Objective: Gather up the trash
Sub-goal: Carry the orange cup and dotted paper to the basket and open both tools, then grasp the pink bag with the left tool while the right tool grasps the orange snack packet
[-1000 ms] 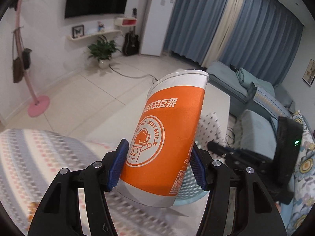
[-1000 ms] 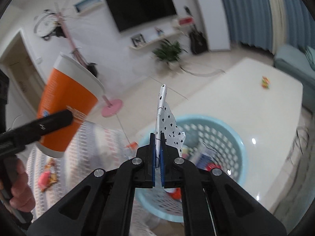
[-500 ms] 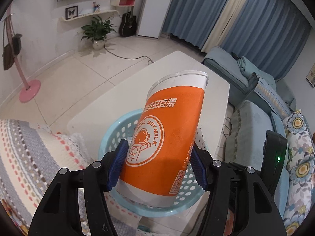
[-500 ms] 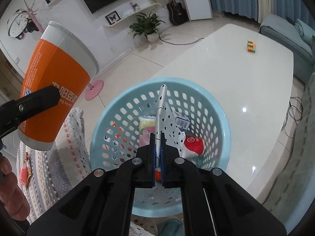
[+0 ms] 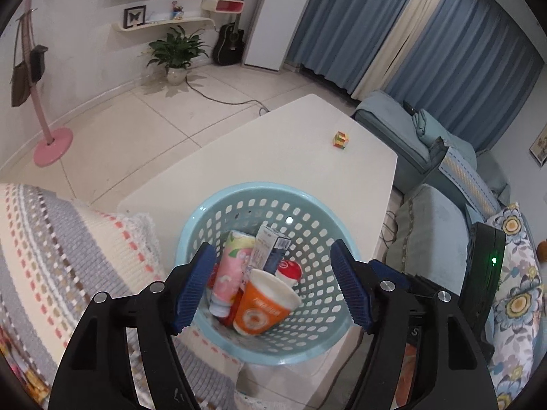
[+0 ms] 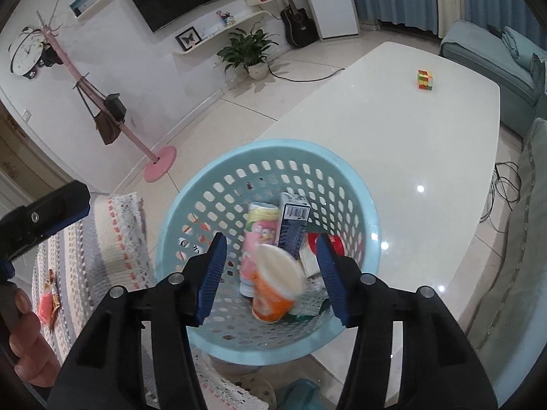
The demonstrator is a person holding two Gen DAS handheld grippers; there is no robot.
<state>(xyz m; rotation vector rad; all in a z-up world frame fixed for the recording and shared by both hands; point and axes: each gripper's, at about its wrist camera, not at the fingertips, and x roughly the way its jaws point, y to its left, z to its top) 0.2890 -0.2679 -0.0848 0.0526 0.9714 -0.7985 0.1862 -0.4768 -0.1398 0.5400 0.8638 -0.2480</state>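
While poised above light-blue basket [image 5: 191,239], left gripper [image 5: 273,287] spread wide, gripping nothing; right gripper [image 6: 270,273] likewise splayed and bare. Below, inside basket: orange soymilk cup [image 5: 263,304] tilted, blurred in right view, against pink packet [image 5: 229,273], carton [image 6: 292,222] and red-white item [image 5: 289,270]. Farther off on white table [image 6: 393,130]: colourful cube [image 6: 425,80]

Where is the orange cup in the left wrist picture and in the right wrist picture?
Left wrist: the orange cup lies in the blue basket, low centre, mouth up-right.
Right wrist: the orange cup lies low centre in the basket, blurred.
Shared landmark: the coloured cube on the white table.
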